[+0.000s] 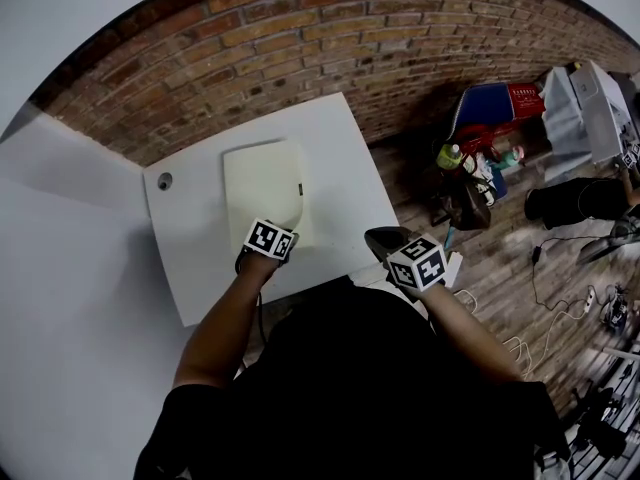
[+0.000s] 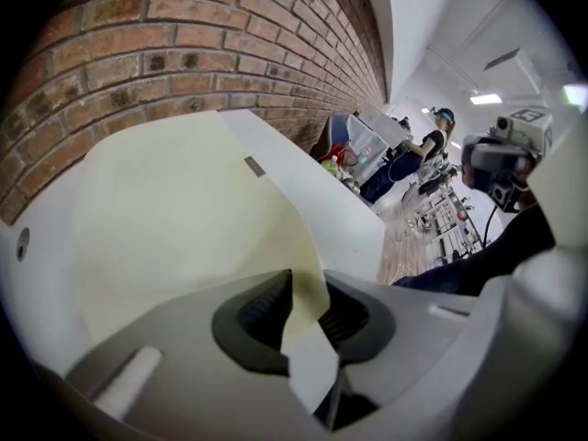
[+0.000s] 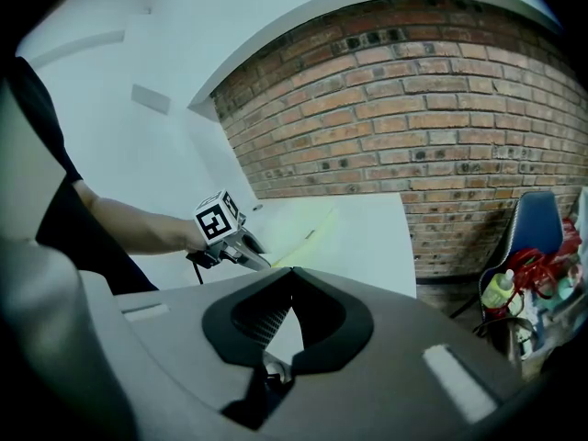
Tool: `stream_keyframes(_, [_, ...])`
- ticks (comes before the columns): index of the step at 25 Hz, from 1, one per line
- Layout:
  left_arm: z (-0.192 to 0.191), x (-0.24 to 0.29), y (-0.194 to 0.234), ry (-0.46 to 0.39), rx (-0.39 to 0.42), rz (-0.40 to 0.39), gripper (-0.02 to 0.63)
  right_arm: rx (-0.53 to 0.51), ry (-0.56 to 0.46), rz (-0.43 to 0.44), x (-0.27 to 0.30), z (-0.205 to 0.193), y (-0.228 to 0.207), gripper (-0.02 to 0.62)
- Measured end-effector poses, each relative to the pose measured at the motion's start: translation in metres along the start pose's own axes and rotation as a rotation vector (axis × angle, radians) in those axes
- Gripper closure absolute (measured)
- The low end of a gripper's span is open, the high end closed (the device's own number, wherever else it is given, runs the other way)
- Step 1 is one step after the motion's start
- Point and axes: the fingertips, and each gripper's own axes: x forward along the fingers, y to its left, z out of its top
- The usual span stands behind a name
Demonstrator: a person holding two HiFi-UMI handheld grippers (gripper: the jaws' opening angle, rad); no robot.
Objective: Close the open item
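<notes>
White bench [image 1: 340, 148] set against a brick wall [image 1: 300, 38]. Round hole [image 1: 164, 180] near the bench's far left corner.

Task item: pale yellow folder [image 1: 262, 183], lying about mid-bench, long side running away from the person. Small dark tag [image 1: 299, 188] on its right edge. Cover is down over most of its area; only the near right corner curls up off the rest.

Left gripper [image 2: 299, 288]: at the folder's near right corner, pointing steeply down. Its dark fingers [image 2: 253, 315] are clamped on that raised corner. The thin yellow sheet runs up between the pads and bends away over the folder. Marker cube [image 1: 270, 238] sits just short of the folder's near edge in the head view.

Right gripper [image 3: 292, 281]: well apart from the folder, held off the bench's near right corner. Fingers [image 3: 248, 315] together at the tips, nothing between them. Its view looks across the bench. From there the left gripper shows with its nose at the folder, and the cover's yellow edge stands slightly above the bench top.

Wooden floor [image 1: 500, 258] to the right of the bench. A chair [image 1: 490, 103] there is piled with red and blue items, a green bottle [image 1: 448, 155] among them. White cables [image 1: 560, 313] trail on the floor.

Person wears a dark top, forearms bare.
</notes>
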Motion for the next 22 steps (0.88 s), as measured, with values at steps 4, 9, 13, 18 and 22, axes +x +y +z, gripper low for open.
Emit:
stream_keyframes(4, [0.001,0.003,-0.001,0.035,0.008,-0.005,0.546,0.006,0.002,0.002,0.001,-0.002,0.0,0.592])
stream_keyframes(9, [-0.001,0.009,-0.001,0.103,0.003,-0.022,0.541,0.01,0.004,0.006,0.004,-0.002,0.0,0.592])
stream_keyframes(13, [-0.001,0.013,-0.002,0.167,0.029,-0.022,0.537,0.015,0.004,0.007,0.004,-0.002,-0.001,0.592])
stream_keyframes(18, [-0.001,0.016,-0.002,0.197,0.03,-0.028,0.533,0.022,0.006,0.007,0.004,-0.005,-0.003,0.592])
stream_keyframes(22, [-0.001,0.02,-0.001,0.2,0.025,-0.03,0.532,0.028,0.009,0.008,0.004,-0.007,-0.007,0.592])
